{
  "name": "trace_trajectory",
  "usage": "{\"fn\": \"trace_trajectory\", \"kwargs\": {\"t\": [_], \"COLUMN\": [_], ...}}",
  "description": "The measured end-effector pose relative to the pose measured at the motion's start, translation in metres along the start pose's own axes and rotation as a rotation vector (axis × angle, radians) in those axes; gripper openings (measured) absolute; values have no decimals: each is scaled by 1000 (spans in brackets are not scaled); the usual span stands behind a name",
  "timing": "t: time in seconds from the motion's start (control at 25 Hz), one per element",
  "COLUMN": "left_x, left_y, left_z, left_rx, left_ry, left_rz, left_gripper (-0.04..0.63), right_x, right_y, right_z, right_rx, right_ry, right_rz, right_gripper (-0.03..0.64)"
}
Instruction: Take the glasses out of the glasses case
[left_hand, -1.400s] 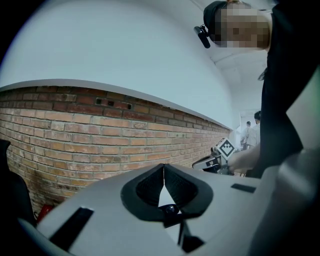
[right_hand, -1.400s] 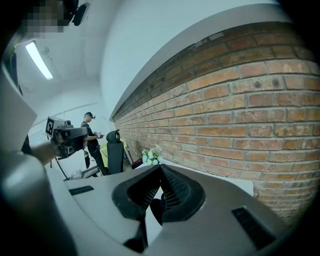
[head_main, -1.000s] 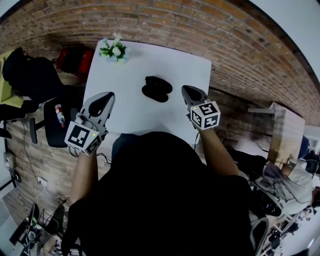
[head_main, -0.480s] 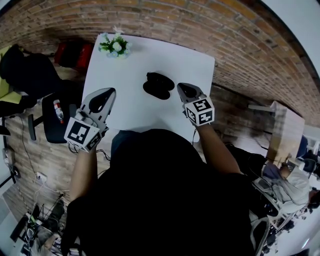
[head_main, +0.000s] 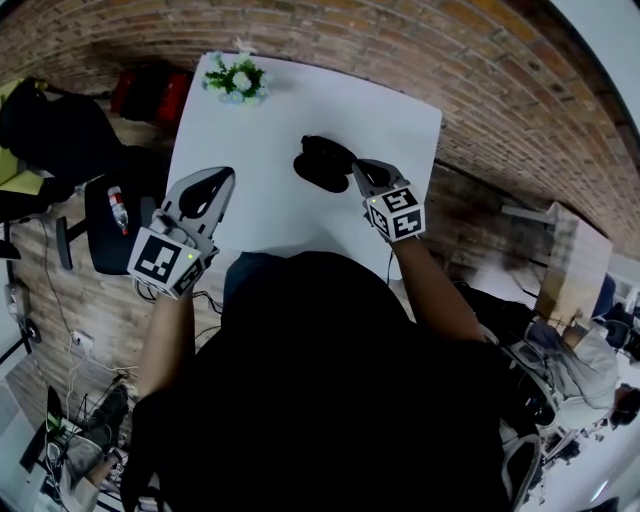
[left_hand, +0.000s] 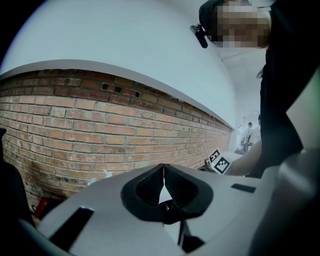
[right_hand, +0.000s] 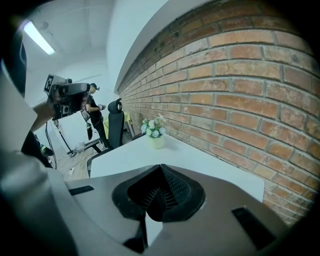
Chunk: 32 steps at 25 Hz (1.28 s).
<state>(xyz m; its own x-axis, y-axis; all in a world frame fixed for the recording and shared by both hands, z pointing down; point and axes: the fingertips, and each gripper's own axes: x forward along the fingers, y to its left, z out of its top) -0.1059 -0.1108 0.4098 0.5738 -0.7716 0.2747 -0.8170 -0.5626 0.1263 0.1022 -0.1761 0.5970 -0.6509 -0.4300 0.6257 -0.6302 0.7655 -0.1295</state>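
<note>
The black glasses case (head_main: 322, 163) lies closed on the white table (head_main: 260, 150), right of the middle. My right gripper (head_main: 360, 170) is shut and empty, its tip right beside the case's right end; I cannot tell if they touch. My left gripper (head_main: 218, 180) hangs over the table's left edge, well apart from the case, jaws together with nothing between them. In the left gripper view the shut left gripper (left_hand: 163, 167) points at the brick wall. In the right gripper view the shut right gripper (right_hand: 161, 168) hides the case.
A small pot of flowers (head_main: 237, 78) stands at the table's far left corner, the same flowers (right_hand: 155, 131) showing ahead in the right gripper view. A brick wall (right_hand: 240, 100) runs along the table's right side. A black office chair (head_main: 110, 220) stands left of the table.
My right gripper has moved forward and left, from the table's near right edge up to the case's right end. The left gripper has hardly moved.
</note>
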Motion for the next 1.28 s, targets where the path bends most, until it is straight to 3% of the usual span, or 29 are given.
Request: {"fn": "trace_trajectory", "kwargs": {"t": [1.28], "left_x": [9], "left_y": [52], "left_z": [-34], "left_rx": [-81], "left_ry": [60], "left_rz": [7], "left_gripper": [12], "right_x": [95], "right_y": [-18], "right_z": [-48], "right_rx": [50], "right_ry": [165], "right_rz": [-4], "right_gripper": [25]}}
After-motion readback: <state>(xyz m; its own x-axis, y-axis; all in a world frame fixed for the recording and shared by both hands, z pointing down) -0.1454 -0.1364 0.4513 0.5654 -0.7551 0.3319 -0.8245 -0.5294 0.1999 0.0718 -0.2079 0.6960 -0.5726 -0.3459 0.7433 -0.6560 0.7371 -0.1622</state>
